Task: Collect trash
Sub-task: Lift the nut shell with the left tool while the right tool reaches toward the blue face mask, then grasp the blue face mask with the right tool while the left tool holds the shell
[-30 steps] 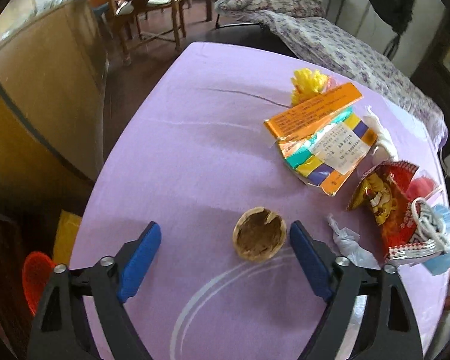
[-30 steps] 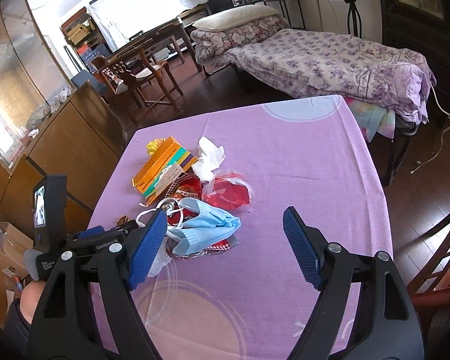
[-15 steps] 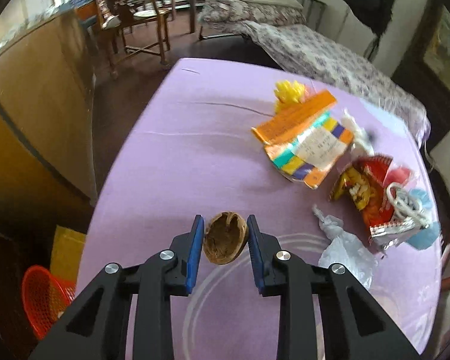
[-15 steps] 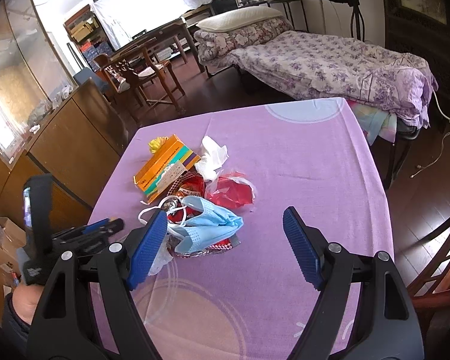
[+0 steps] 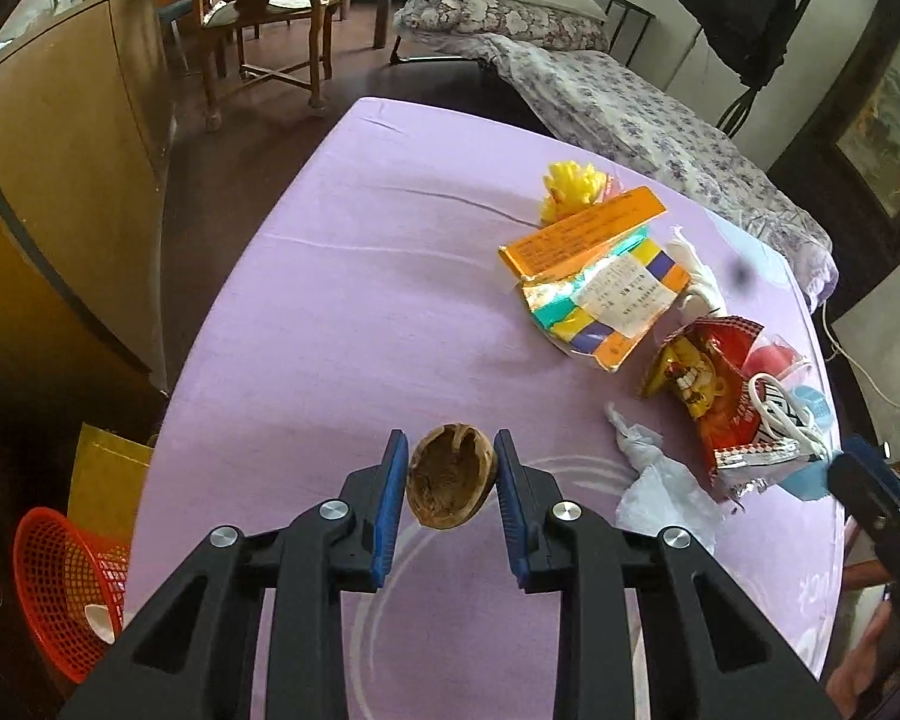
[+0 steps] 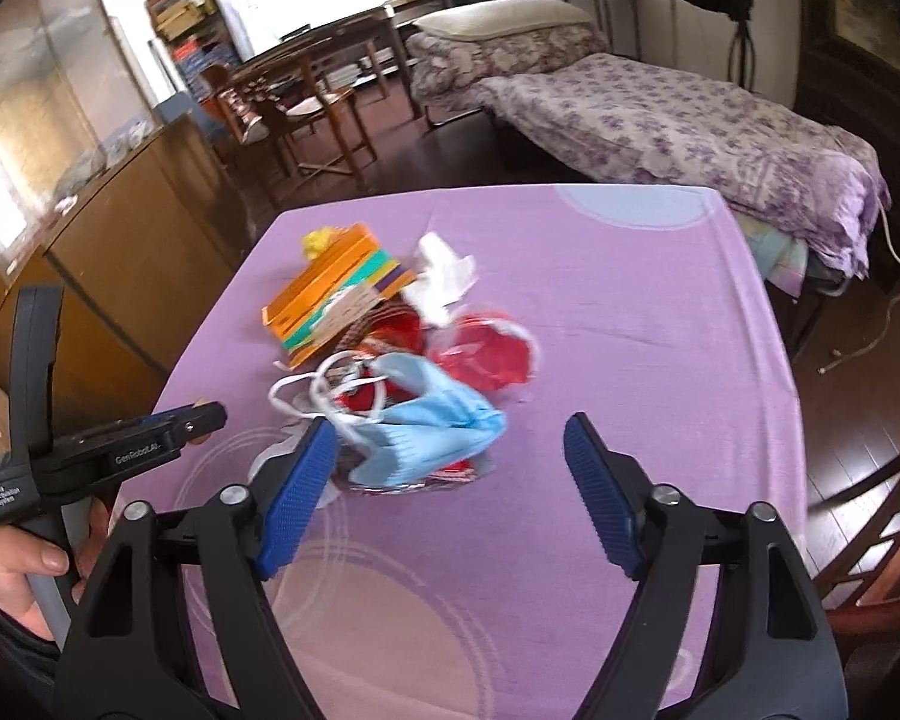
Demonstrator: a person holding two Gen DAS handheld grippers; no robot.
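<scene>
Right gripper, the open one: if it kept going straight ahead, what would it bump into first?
Probably the blue face mask atop the trash pile. It lies just ahead of the right gripper, toward its left finger, though depth is hard to judge.

From the right wrist, the left gripper (image 6: 207,414) shows side-on, so whatever its jaws hold is hidden, and the hand (image 6: 27,570) gripping it is cut off by the picture's edge. The blue face mask (image 6: 432,426) covers most of the red snack wrapper (image 6: 390,333) under it, and that whole pile is smeared with blur. From the left wrist, the mask (image 5: 813,405) is only a sliver behind the wrapper (image 5: 714,384), and the print on the orange box (image 5: 582,234) beside it is too small to read.
</scene>
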